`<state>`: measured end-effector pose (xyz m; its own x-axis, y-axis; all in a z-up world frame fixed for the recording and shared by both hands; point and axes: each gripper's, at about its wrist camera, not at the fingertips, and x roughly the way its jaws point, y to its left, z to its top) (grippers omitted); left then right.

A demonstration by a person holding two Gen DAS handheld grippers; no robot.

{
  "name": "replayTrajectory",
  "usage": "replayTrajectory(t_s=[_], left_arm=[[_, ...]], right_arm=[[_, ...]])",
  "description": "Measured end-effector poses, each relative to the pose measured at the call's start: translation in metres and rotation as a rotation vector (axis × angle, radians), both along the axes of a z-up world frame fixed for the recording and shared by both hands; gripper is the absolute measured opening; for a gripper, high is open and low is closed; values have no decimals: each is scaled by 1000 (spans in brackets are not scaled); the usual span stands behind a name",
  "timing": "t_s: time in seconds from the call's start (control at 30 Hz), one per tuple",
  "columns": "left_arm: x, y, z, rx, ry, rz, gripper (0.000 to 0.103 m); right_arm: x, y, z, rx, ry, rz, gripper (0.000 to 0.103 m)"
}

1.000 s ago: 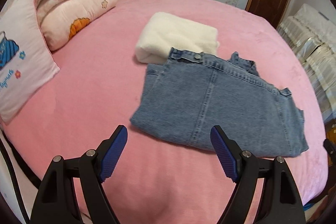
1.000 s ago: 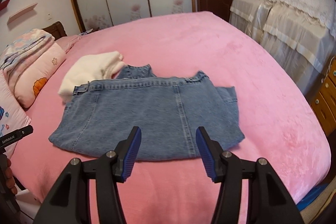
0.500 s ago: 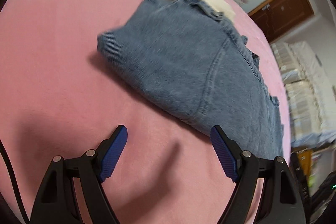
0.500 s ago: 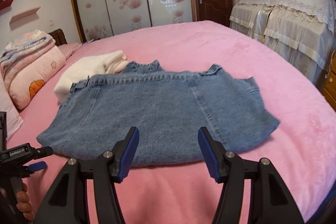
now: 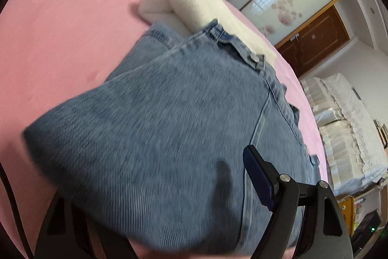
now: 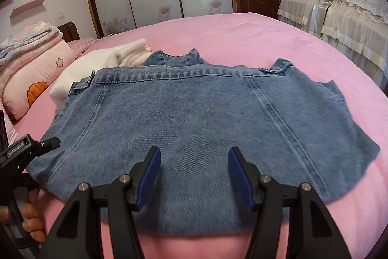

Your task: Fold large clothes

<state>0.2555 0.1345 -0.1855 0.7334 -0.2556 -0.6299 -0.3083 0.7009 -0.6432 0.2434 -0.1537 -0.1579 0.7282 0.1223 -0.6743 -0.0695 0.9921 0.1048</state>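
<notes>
A partly folded blue denim garment (image 6: 194,118) lies flat on the pink bed (image 6: 242,35); it fills the left wrist view (image 5: 169,137). My left gripper (image 5: 181,191) is open at the garment's left corner: the cloth covers the left finger, and the right finger (image 5: 259,179) rests on top. The left gripper also shows at the far left of the right wrist view (image 6: 26,149). My right gripper (image 6: 194,176) is open and empty, its fingers over the garment's near edge.
A folded white fleece (image 6: 101,64) lies behind the denim, touching its far left corner. Pink pillows and a folded quilt (image 6: 31,60) are at the left. A cloth-covered cabinet (image 6: 339,4) stands right of the bed.
Both grippers have moved forward and down to the denim. The left one has slid in at the garment's left corner, so cloth now lies over its left finger. The right one now reaches over the near edge.
</notes>
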Motion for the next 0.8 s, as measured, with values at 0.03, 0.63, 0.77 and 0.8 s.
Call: replayTrajectory(t_s=[0.03, 0.63, 0.77, 0.8], left_arm=[[2, -1, 2, 10, -7, 15, 64], [4, -98, 150, 433, -283, -70, 10], [17, -162, 179, 533, -334, -190, 10], [20, -180, 183, 560, -344, -224, 10]], right_arm=[[4, 2, 0, -2, -3, -1, 58], [46, 22, -32, -69, 124, 115, 15], [49, 7, -30, 29, 160, 133, 15], [47, -4, -25, 95, 184, 133, 14]])
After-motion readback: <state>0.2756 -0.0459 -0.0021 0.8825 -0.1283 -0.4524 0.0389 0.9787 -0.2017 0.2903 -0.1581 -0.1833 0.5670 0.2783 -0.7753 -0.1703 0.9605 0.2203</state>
